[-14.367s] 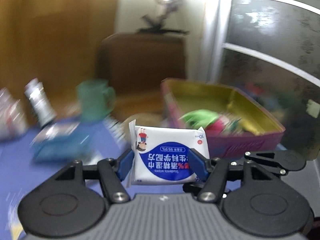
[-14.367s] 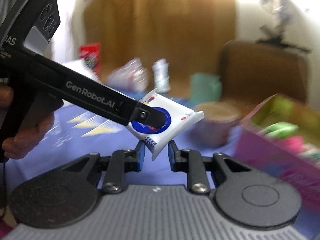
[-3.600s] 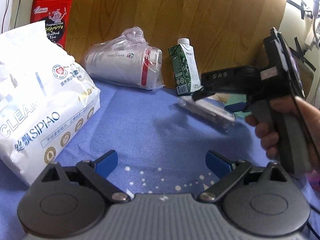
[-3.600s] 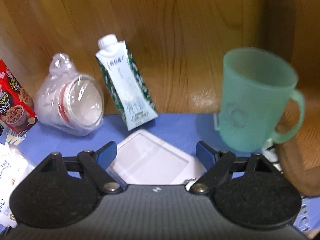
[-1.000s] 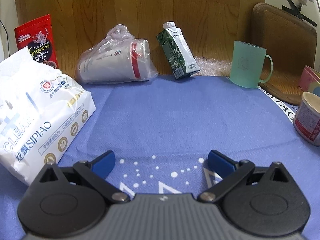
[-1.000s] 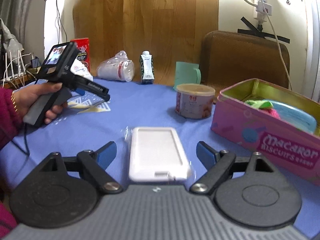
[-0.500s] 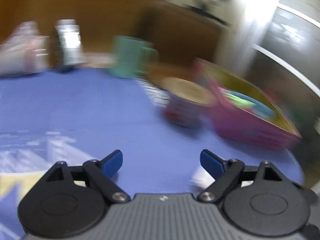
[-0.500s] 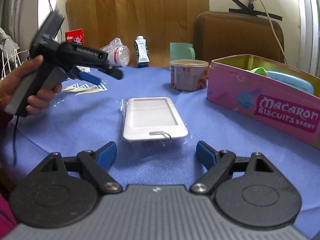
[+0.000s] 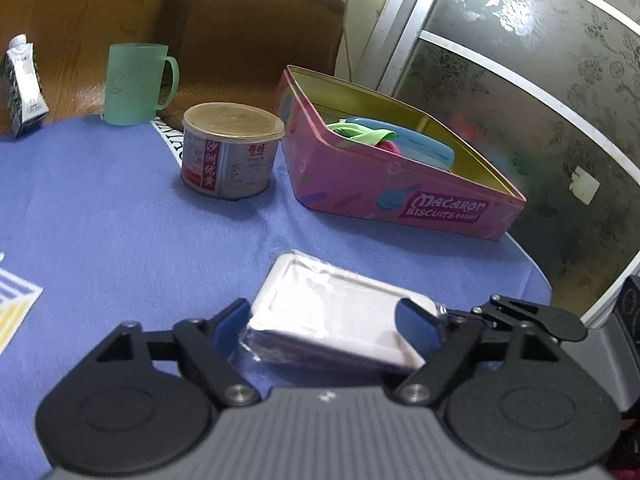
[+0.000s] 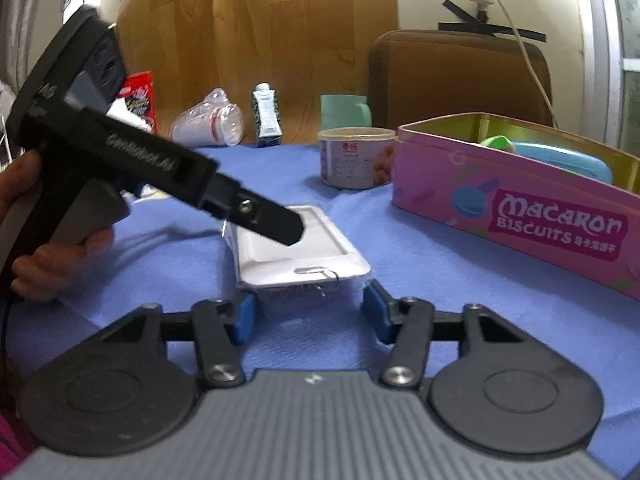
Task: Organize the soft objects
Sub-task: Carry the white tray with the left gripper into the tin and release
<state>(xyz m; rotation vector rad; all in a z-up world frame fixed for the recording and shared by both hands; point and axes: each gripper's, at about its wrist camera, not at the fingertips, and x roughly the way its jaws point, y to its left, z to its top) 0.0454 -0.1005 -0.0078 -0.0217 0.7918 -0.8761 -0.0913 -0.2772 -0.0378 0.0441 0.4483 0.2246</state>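
Note:
A flat white packet (image 9: 332, 308) in clear wrap lies on the blue tablecloth. My left gripper (image 9: 324, 324) straddles one end of it, jaws closing, with the blue pads (image 9: 230, 326) close beside its edges and no squeeze visible. In the right wrist view one black finger (image 10: 276, 224) of the left gripper reaches over the packet (image 10: 296, 240). My right gripper (image 10: 310, 314) sits at the packet's near end, jaws also closing, its pads just outside the corners. The pink Macaron tin (image 9: 360, 184) stands open beyond it, with green, blue and pink soft things inside.
A round food can (image 9: 232, 152), a green mug (image 9: 136, 80) and a milk carton (image 9: 24, 88) stand further back. Bagged paper cups (image 10: 208, 126) and a red snack pouch (image 10: 138, 100) are at the far left. A brown chair back (image 10: 460, 76) rises behind the table; the table's edge curves off right.
My left gripper swung right, away from the cups and carton, and came down over the white packet with narrower jaws. My right gripper drew close to the packet's near end and narrowed.

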